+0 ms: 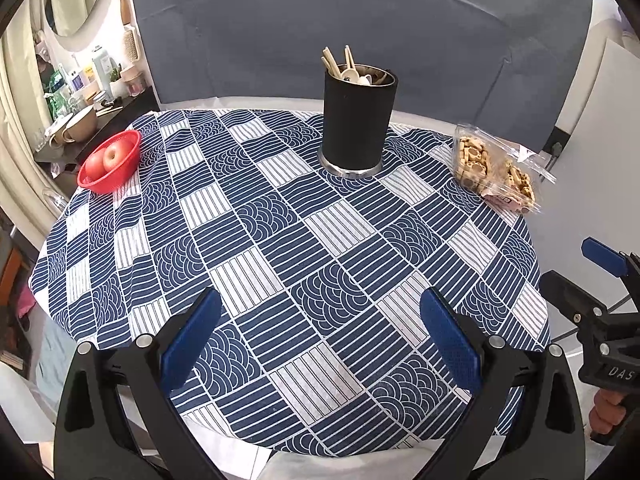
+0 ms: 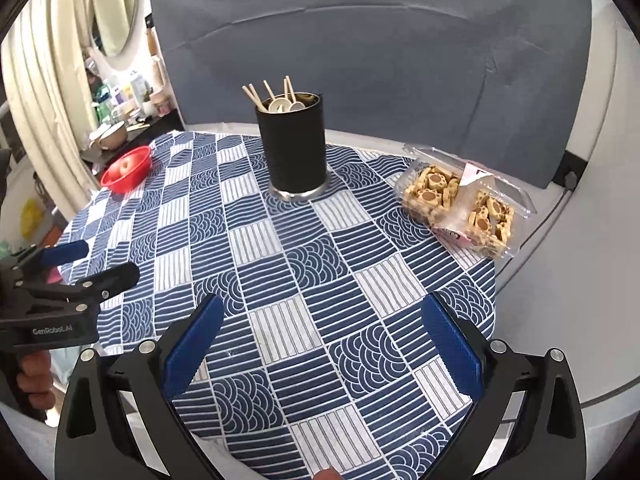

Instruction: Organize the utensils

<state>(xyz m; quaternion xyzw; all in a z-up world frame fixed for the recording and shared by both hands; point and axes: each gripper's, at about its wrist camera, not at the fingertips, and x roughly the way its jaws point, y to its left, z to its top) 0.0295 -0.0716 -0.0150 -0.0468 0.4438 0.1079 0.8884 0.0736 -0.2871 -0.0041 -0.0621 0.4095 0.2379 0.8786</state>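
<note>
A black cylindrical holder (image 1: 358,120) (image 2: 294,148) stands upright at the far side of the round table. Pale wooden chopsticks and spoons (image 1: 346,66) (image 2: 276,98) stick out of its top. My left gripper (image 1: 320,336) is open and empty, low over the near part of the patterned blue cloth (image 1: 280,240). My right gripper (image 2: 320,336) is open and empty too, over the near part of the cloth (image 2: 300,280). Each gripper shows at the edge of the other's view, the right one (image 1: 600,288) and the left one (image 2: 80,264).
A red basket with an apple (image 1: 110,160) (image 2: 128,168) sits at the far left edge of the table. A clear plastic box of biscuits (image 1: 494,168) (image 2: 460,200) sits at the far right. A grey sofa back (image 1: 360,20) stands behind the table.
</note>
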